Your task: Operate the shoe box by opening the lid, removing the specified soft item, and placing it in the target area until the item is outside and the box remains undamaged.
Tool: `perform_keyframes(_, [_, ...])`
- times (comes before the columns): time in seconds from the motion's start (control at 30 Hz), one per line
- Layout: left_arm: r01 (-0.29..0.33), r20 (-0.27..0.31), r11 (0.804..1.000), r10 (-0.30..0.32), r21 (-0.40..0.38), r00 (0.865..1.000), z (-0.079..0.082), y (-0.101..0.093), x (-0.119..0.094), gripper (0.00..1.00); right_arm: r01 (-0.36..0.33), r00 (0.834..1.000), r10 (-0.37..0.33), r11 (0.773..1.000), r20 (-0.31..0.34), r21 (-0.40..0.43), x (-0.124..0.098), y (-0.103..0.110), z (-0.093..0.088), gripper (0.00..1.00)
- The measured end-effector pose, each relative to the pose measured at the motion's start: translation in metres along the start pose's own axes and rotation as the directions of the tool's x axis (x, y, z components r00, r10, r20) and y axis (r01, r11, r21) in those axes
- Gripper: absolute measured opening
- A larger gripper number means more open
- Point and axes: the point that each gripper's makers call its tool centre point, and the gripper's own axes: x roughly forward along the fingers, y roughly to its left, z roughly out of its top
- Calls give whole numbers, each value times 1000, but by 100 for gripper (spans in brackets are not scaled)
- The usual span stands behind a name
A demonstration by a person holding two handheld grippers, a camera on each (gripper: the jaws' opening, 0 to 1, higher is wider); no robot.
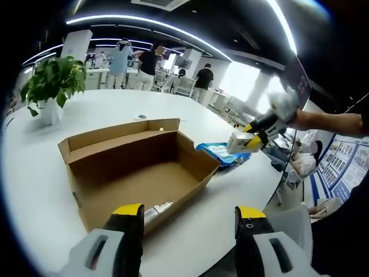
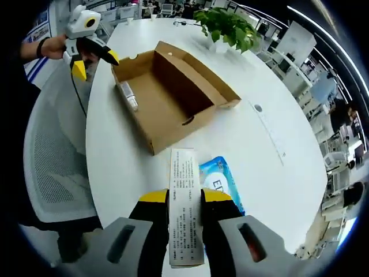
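Right gripper (image 2: 185,199), jaws closed on a small carton (image 2: 185,208), should lower it beside the blue pack (image 2: 222,184) beyond its fingertips; left gripper (image 1: 190,216) stands open, empty, above the open shoe box (image 1: 138,167).

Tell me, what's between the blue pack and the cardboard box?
Just bare white table between the blue pack and the box, seen in the right gripper view.

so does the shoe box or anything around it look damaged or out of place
Nothing looks damaged. The shoe box sits open and intact on the white table, one small item lying inside it. The right gripper is shut on a narrow printed carton above a blue pack beside the box. The left gripper is open.
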Motion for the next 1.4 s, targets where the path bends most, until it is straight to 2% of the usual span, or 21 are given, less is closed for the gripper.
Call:
perform_keyframes(0.23, [11, -10, 1000, -11, 13, 1000, 5, -6, 6, 65, 62, 998, -62, 988, -4, 139, -18, -17, -45, 18])
perform_keyframes(0.5, [6, -19, 1000, -6, 15, 1000, 9, -7, 11, 65, 115, 993, -115, 958, -17, 263, -38, -31, -94, 18])
perform_keyframes(0.8, [17, -42, 1000, -16, 23, 999, 9, -19, 23, 65, 143, 990, -141, 932, -29, 334, -50, -41, -129, 18])
perform_keyframes(1.0, [23, -54, 999, -21, 30, 998, 11, -25, 33, 65, 152, 988, -152, 921, -30, 359, -52, -50, -141, 18])
perform_keyframes(1.17, [21, -48, 999, -20, 28, 999, 16, -30, 37, 65, 151, 988, -150, 921, -30, 358, -52, -63, -145, 18])
perform_keyframes(1.3, [15, -45, 1000, -14, 24, 999, 17, -32, 40, 65, 153, 988, -152, 926, -32, 346, -52, -78, -143, 18])
perform_keyframes(1.4, [10, -44, 1000, -9, 21, 999, 17, -34, 41, 65, 156, 987, -155, 930, -28, 333, -54, -87, -134, 18])
